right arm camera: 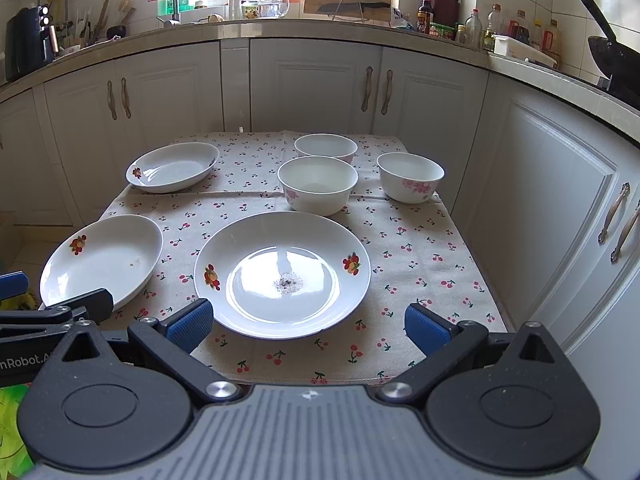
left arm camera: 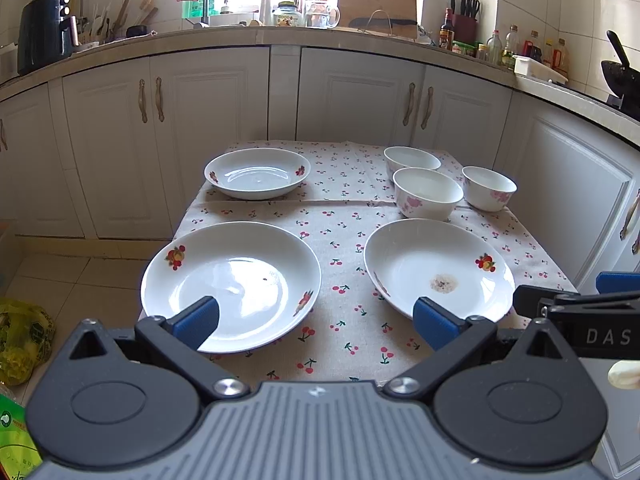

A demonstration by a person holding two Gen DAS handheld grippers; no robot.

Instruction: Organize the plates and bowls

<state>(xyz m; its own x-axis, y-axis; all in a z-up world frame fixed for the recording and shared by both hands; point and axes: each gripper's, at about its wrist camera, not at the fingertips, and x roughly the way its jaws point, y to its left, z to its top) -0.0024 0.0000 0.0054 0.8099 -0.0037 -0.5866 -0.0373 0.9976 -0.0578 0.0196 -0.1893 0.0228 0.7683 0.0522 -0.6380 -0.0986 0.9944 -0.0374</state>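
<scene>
Three white fruit-print plates lie on the cherry-print tablecloth (left arm camera: 344, 240): a near left plate (left arm camera: 230, 284) (right arm camera: 102, 258), a near right plate (left arm camera: 438, 266) (right arm camera: 282, 274) with a brown speck patch in its middle, and a far left plate (left arm camera: 258, 173) (right arm camera: 173, 167). Three white bowls with pink flowers stand at the far right: a back bowl (left arm camera: 411, 159) (right arm camera: 325, 147), a middle bowl (left arm camera: 427, 193) (right arm camera: 317, 184) and a right bowl (left arm camera: 489, 188) (right arm camera: 410, 177). My left gripper (left arm camera: 316, 320) hangs open over the table's near edge between the two near plates. My right gripper (right arm camera: 310, 322) is open, just short of the near right plate. Neither holds anything.
White cabinet doors (left arm camera: 208, 128) close in behind and to the right of the small table. The counter above carries an air fryer (left arm camera: 44, 32), a tap, jars, a knife block and bottles (right arm camera: 476, 26). A wok (right arm camera: 612, 58) sits at far right. Green bags (left arm camera: 24, 336) lie on the floor at left.
</scene>
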